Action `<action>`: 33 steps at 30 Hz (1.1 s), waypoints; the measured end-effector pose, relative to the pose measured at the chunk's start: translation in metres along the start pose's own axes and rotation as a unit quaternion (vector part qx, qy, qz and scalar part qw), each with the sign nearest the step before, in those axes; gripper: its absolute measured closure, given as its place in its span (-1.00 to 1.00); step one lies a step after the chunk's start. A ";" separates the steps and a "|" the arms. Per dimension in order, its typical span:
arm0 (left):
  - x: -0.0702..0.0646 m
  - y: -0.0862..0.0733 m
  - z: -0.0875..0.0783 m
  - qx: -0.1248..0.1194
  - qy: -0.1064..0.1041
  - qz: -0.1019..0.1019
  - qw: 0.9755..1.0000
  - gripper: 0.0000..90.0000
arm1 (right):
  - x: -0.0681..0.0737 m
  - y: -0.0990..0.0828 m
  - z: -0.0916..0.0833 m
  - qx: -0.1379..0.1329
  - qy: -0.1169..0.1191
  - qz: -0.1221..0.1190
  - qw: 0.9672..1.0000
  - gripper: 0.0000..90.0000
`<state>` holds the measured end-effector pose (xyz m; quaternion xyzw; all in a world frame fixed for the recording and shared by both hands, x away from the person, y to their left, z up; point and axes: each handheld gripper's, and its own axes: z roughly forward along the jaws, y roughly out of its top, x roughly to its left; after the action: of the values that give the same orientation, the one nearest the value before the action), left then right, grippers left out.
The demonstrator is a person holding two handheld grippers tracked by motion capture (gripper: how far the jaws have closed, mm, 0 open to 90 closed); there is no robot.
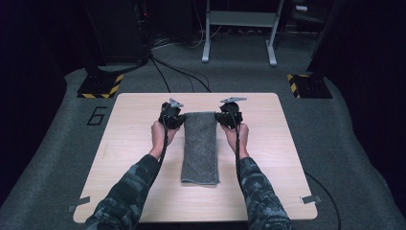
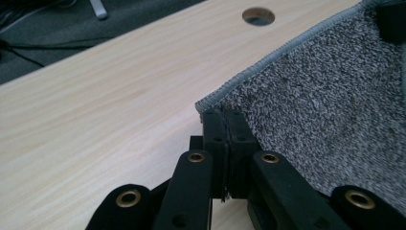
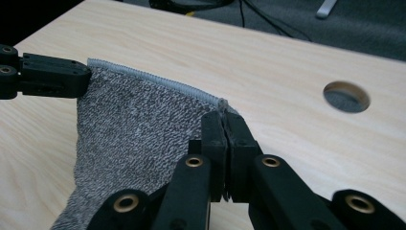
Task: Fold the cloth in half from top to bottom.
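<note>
Both forearms reach forward side by side. The left gripper [image 1: 176, 116] and the right gripper [image 1: 226, 116] point inward at each other, jaws of each clamped tight.

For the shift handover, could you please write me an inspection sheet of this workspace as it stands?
Surface: light wooden table, with a round hole in the top.
Job's things: grey towel, folded into a long strip, far edge lifted off the table.
Clutter: nothing seen.
Grippers: left gripper shut on the towel's far left corner; right gripper shut on its far right corner.
Cables: one trails along each forearm; black cables cross the floor behind.
Surroundings: grey carpet, striped stand bases, white frame legs.
</note>
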<state>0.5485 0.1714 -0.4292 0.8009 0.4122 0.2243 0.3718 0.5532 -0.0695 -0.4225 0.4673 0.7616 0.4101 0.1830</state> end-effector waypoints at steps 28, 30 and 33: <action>-0.007 0.023 -0.045 -0.055 -0.013 0.012 0.998 0.98 | 0.006 0.020 -0.037 -0.034 0.022 -0.032 0.999 0.97; -0.011 0.019 -0.047 -0.057 -0.021 0.014 0.998 0.98 | 0.007 0.017 -0.039 -0.035 0.025 -0.028 0.999 0.97; -0.017 0.013 -0.050 -0.057 -0.027 0.021 0.998 0.97 | 0.010 0.009 -0.045 -0.037 0.031 -0.028 0.998 0.97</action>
<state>0.5123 0.1730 -0.3888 0.7927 0.3713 0.2334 0.4235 0.5231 -0.0792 -0.3875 0.4256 0.7639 0.4473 0.1877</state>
